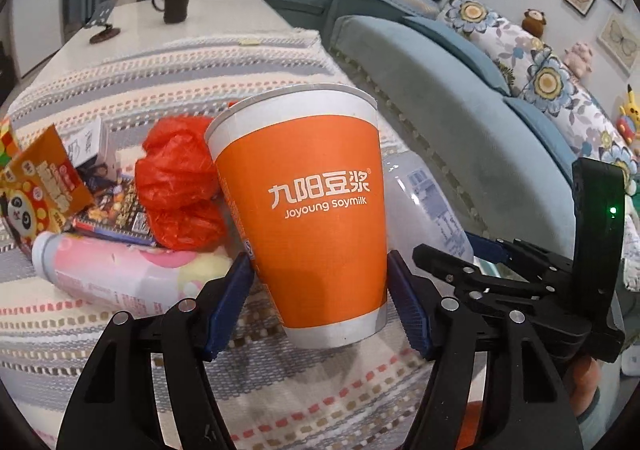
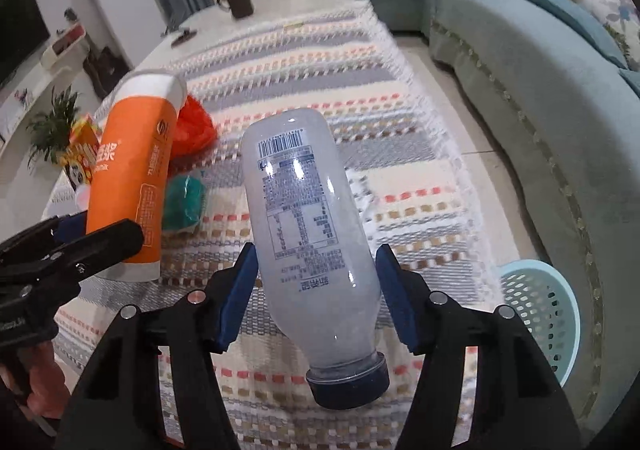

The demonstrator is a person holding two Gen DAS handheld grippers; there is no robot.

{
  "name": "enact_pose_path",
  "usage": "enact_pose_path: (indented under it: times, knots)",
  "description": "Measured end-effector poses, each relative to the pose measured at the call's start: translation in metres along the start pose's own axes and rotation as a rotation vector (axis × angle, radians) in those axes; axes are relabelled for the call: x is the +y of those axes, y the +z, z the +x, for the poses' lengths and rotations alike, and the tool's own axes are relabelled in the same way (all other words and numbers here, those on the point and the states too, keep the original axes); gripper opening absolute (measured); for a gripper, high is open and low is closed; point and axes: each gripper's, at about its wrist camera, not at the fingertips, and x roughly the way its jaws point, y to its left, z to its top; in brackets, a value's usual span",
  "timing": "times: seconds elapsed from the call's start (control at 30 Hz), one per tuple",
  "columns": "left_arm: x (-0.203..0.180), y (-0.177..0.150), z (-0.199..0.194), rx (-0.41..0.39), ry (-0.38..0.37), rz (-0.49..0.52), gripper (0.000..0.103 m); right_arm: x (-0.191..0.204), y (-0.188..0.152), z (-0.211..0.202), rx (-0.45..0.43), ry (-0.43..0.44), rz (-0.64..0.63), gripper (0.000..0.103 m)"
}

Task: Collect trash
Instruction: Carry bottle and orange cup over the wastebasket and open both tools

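We hold the orange soymilk cup (image 1: pixel 316 205) clamped in the left gripper (image 1: pixel 320 298) and the capped bottle (image 2: pixel 308 217) pinched in the right gripper (image 2: pixel 316 290), both seemingly lifted off the cloth (fisheye blurs clearance); next, carry them to the blue basket (image 2: pixel 540 314).

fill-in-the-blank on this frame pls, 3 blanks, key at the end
The left gripper is shut on a tall paper cup whose sleeve is ____.
The right gripper holds a frosted plastic bottle with its dark cap pointing ____ the camera.
The light blue perforated plastic basket stands on the ____, beside the table.

Missing words: orange; toward; floor
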Motion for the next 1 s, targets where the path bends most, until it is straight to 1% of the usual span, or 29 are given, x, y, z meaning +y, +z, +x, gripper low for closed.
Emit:
enact_pose_path:
  times: [0.1,0.2,0.33,0.4,0.53,0.6,0.7,0.8,0.93,1.0]
  knots:
    - [-0.014,0.004,-0.013,-0.032,-0.039,0.022,0.065,-0.014,0.001,-0.026,-0.054,-0.007,0.040,0.057]
    - [-0.040,0.011,-0.022,-0.058,-0.061,0.063,0.066,-0.037,0.000,-0.063,-0.127,-0.045,0.082,0.057]
    - [-0.080,0.019,-0.027,-0.079,-0.103,0.120,0.066,-0.073,-0.002,-0.101,-0.195,-0.102,0.138,0.057]
    - [-0.101,0.022,-0.025,-0.084,-0.117,0.150,0.066,-0.095,-0.006,-0.118,-0.222,-0.128,0.180,0.057]
    - [-0.142,0.023,-0.013,-0.078,-0.144,0.208,0.066,-0.134,-0.021,-0.137,-0.242,-0.180,0.254,0.057]
    - [-0.164,0.021,-0.004,-0.068,-0.156,0.240,0.066,-0.152,-0.031,-0.139,-0.232,-0.206,0.291,0.057]
    - [-0.191,0.016,0.014,-0.036,-0.183,0.284,0.066,-0.177,-0.048,-0.136,-0.202,-0.221,0.349,0.057]
    - [-0.215,0.005,0.038,0.007,-0.199,0.329,0.066,-0.202,-0.069,-0.125,-0.151,-0.245,0.413,0.057]
    - [-0.236,-0.012,0.071,0.081,-0.216,0.369,0.066,-0.224,-0.089,-0.108,-0.093,-0.251,0.475,0.057]
    - [-0.239,-0.020,0.084,0.111,-0.223,0.380,0.066,-0.232,-0.097,-0.097,-0.062,-0.258,0.500,0.057]
